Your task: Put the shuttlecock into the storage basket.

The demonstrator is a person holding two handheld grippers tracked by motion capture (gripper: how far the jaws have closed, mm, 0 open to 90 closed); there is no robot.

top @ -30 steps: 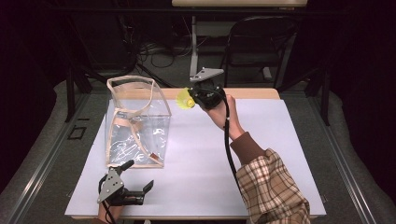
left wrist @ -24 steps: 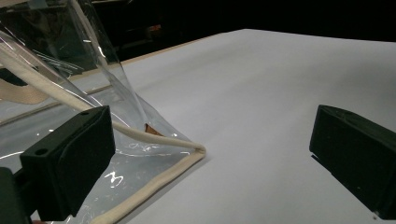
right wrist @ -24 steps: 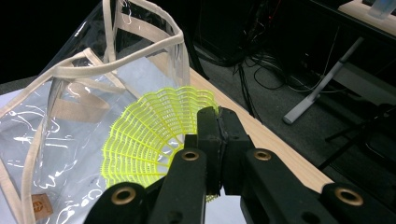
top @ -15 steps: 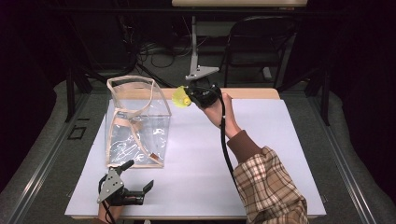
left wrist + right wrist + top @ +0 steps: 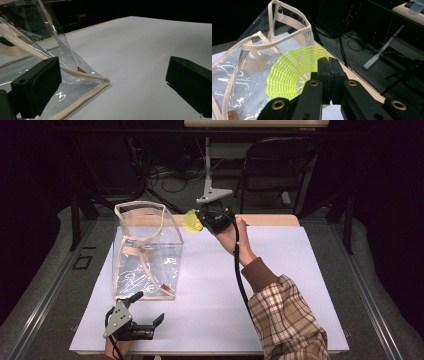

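Yellow shuttlecock (image 5: 294,75) held above the far part of the table (image 5: 280,285), just right of the clear bag's (image 5: 147,247) open top; skirt faces the bag, presumably for dropping in. Right gripper (image 5: 202,222) fingers (image 5: 324,75) closed tight on its cork end. Right forearm reaches far across, wrist raised, gripper pointing left toward the bag mouth. The bag stands upright at left, mouth up, ready to receive. Left gripper (image 5: 110,80) rests low at the near left, fingers apart and empty, one beside the bag's near bottom corner, likely ready to steady it.
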